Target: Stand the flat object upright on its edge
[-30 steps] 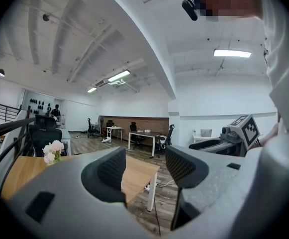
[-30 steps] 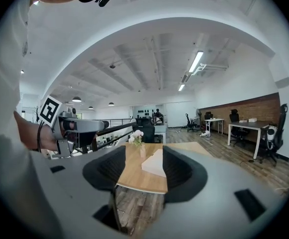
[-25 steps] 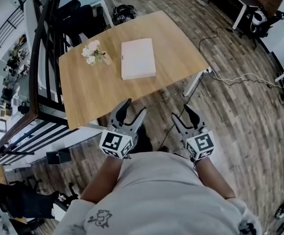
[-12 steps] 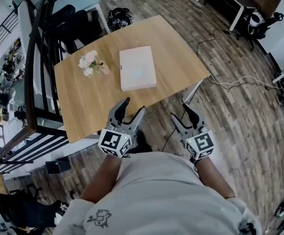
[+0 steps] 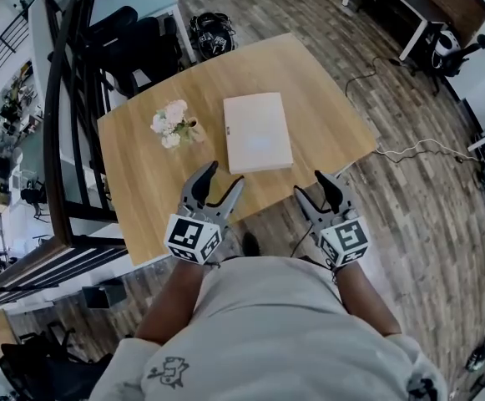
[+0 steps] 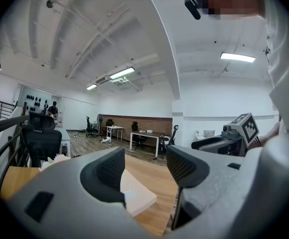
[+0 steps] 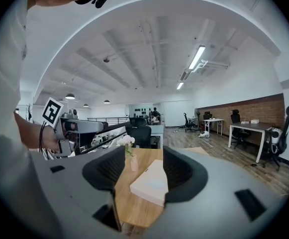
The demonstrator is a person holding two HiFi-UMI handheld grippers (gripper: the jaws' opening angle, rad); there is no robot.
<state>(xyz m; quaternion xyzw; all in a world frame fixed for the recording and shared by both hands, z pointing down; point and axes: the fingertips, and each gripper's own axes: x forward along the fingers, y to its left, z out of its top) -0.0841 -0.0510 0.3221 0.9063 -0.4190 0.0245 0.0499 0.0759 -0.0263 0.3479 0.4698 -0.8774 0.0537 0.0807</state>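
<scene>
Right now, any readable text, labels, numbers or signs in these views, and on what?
No readable words or numbers anywhere.
Both marker cubes, on the left hand-held gripper and right hand-held gripper: square patterns only, no letters.
On the shirt: small dark print, too small to read.
On the flat white box: no label visible.

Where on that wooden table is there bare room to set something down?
Widest bare wood: near left corner of the table, in front of the flowers. Also free: beyond the flat white box and to its right. Tightest: between flowers and box.
</scene>
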